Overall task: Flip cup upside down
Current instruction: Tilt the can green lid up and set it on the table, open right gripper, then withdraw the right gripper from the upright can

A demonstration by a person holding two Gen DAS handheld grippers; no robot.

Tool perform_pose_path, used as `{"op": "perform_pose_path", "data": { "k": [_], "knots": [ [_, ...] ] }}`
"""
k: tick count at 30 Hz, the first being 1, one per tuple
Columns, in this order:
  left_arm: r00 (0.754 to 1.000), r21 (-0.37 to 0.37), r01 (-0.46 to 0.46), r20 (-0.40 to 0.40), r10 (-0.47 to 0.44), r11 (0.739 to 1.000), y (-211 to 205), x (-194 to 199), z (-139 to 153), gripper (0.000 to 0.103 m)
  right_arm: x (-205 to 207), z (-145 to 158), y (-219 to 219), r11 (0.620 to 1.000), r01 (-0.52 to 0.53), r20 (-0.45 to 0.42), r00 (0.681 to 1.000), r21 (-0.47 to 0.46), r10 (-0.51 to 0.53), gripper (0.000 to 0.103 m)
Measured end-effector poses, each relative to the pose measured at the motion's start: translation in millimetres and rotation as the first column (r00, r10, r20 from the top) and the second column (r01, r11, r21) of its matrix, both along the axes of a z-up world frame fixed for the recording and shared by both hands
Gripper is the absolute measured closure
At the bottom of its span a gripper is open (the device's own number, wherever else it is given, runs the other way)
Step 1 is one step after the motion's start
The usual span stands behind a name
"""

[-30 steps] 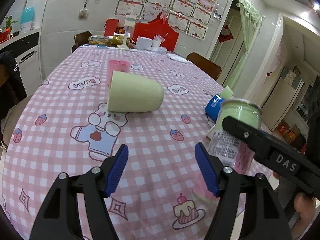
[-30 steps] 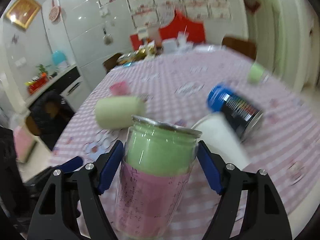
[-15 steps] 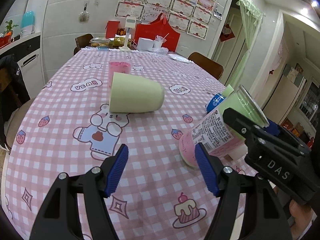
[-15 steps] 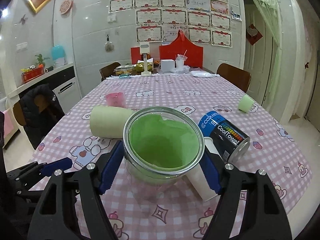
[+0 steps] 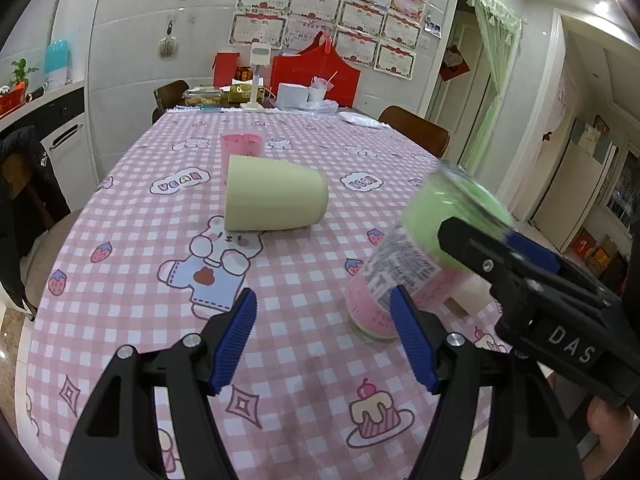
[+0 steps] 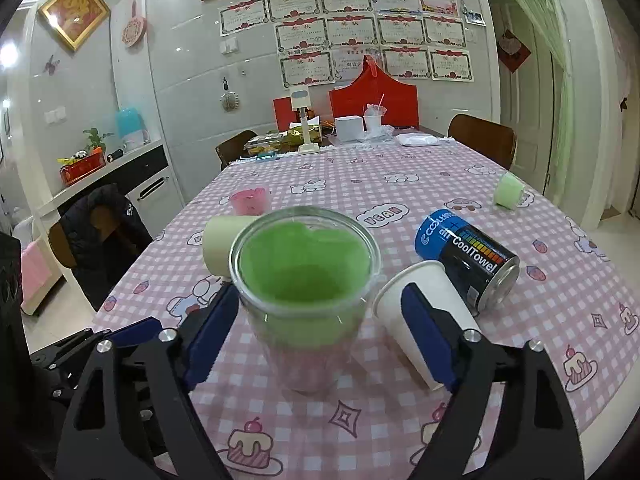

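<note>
Right wrist view showed the clear cup (image 6: 304, 292), lined green above and pink below, standing mouth-up on the pink checked tablecloth (image 6: 400, 400) between the blue pads of the right gripper (image 6: 316, 332). The left pad (image 6: 210, 332) sat against the cup's wall; the right pad (image 6: 426, 340) stood apart from it, so the fingers were spread and no longer clamped on the cup. From the left wrist view the same cup (image 5: 416, 256) appeared blurred and leaning, its pink base on the cloth, with the right gripper's black frame (image 5: 532, 292) crossing in front of it. Whether the base sat flat could not be told from that view.

Just beside the cup lay a white paper cup (image 6: 420, 312) on its side, and touching it a blue and black can (image 6: 468, 256) marked CoolTowel, also on its side. Behind the clear cup a pale green cup (image 6: 220, 244) lay tipped over, and beyond that stood a small pink cup (image 6: 250, 200). A small light green cup (image 6: 508, 190) rested well apart near the far right edge of the table.

The left gripper (image 5: 324, 340) hung over the cloth with its blue fingers (image 5: 236, 336) wide apart and nothing between them, pointing toward the tipped pale green cup (image 5: 274, 198).
</note>
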State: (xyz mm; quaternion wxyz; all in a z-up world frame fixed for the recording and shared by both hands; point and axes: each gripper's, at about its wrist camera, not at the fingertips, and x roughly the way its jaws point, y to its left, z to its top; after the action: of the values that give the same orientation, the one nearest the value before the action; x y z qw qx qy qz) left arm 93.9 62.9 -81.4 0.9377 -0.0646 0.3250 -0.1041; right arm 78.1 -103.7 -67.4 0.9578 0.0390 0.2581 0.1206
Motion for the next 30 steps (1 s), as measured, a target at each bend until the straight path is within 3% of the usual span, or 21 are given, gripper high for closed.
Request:
{"op": "perform_pose_path", "data": {
  "k": [16, 24, 26, 30],
  "knots": [
    [0.997, 0.048, -0.01, 0.078, 0.007, 0.999, -15.1, -29.2, 27.2, 0.035, -44.3, 24.3, -28.7, 0.997, 0.035, 0.081, 0.996, 0.067, -0.04, 0.017],
    [0.985, 0.077, -0.028, 0.173, 0.015, 0.997, -27.6, -50.2, 48.3, 0.03, -74.7, 36.3, -47.9, 0.994, 0.102, 0.178, 0.978, 0.03, -0.106, 0.015],
    [0.978, 0.083, -0.034, 0.207, 0.016, 0.996, -31.0, -57.3, 54.9, 0.028, -82.5, 38.4, -50.0, 0.993, 0.115, 0.206, 0.972, 0.014, -0.115, 0.007],
    [0.965, 0.093, -0.045, 0.26, 0.019, 0.995, -37.6, -68.6, 64.3, 0.025, -94.7, 38.7, -53.8, 0.99, 0.141, 0.259, 0.957, -0.015, -0.133, 0.007]
  ]
}}
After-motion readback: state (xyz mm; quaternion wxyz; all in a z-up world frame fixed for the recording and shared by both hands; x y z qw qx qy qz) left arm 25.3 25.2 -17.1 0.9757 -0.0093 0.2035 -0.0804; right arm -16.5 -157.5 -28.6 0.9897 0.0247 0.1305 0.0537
